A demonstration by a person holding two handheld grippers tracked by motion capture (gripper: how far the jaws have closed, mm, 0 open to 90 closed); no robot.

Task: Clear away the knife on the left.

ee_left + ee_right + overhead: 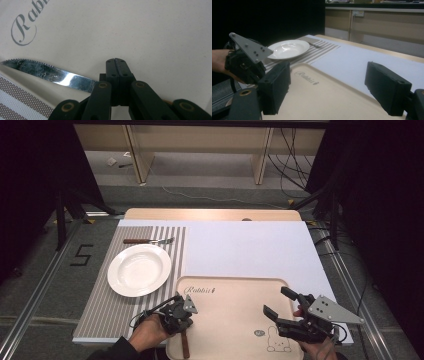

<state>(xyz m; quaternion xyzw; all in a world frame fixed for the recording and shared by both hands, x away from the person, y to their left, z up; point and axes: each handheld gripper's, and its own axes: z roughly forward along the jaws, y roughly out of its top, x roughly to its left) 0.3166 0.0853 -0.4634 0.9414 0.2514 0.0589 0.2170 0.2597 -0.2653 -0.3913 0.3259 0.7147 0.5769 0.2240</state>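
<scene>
Left gripper (179,312) is clamped down on a knife (50,73) over the near-left corner of the tray (235,287), jaws pinched together with nothing but the knife between them. In the left gripper view the serrated blade sticks out sideways from the jaws, so we reckon we've got it right about where blade meets handle. From the high view the brown handle (185,347) pokes back toward the person along the tray's left edge.

Handling-wise, our guess is it's a stiff, fairly light table knife. The steel blade looks polished and probably slick, so we'd much rather hold the wooden handle, which should give better friction. Gripped near the junction it may pivot if we swing it fast. Not fragile, but the toothed edge could scuff the tray.

Right gripper (282,312) is hanging over the tray's right side with its jaws spread wide and empty.

Containers: the tray is a pale one with "Rabbit" lettering and a little bunny drawing, and apart from the knife it looks bare. The white plate (139,270) sits on the striped mat (112,307) to the left of the tray and has nothing in it. A fork (149,241) lies on the mat just past the plate, all on the white surface (250,250).
</scene>
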